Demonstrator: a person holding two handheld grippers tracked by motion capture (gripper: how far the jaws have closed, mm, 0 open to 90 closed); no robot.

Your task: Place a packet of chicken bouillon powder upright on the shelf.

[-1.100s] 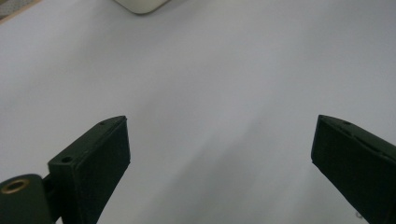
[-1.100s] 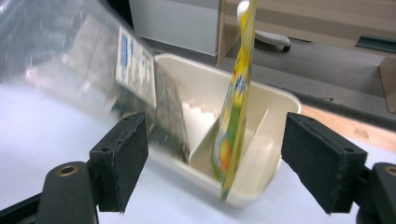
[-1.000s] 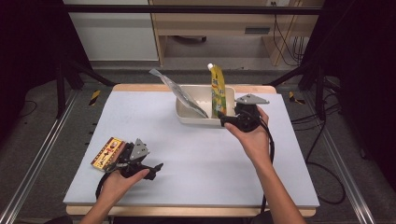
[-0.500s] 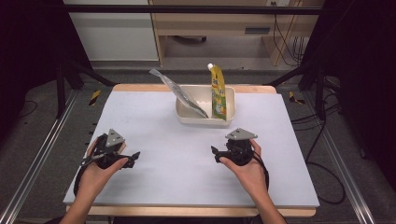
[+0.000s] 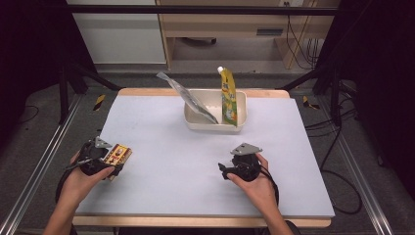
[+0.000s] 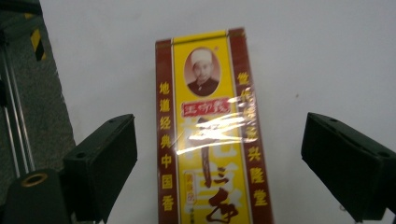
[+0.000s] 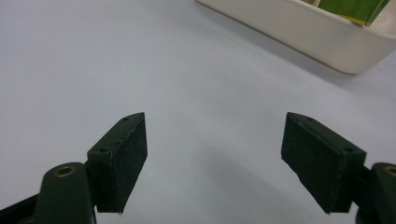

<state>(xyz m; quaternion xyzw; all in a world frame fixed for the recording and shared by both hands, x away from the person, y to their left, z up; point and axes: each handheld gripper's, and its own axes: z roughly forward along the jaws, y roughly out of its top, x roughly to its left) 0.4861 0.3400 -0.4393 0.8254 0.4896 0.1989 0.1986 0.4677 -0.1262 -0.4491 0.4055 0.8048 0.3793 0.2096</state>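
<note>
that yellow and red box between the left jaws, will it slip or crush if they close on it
The box looks stiff: straight edges and square corners suggest cardboard, so it should probably hold its shape under a light squeeze. A glossy film wrap catches glare across its front, so the left gripper may slide on it. It lies flat on the table, so it is unlikely to roll or tip.

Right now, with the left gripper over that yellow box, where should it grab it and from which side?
Grip the box across its two long red-edged sides, coming straight down from above. It lies flat on the table, face up, so only those narrow sides can be pinched. The left gripper is already open, one jaw either side with gaps, so it likely need only lower and close around the middle.
</note>
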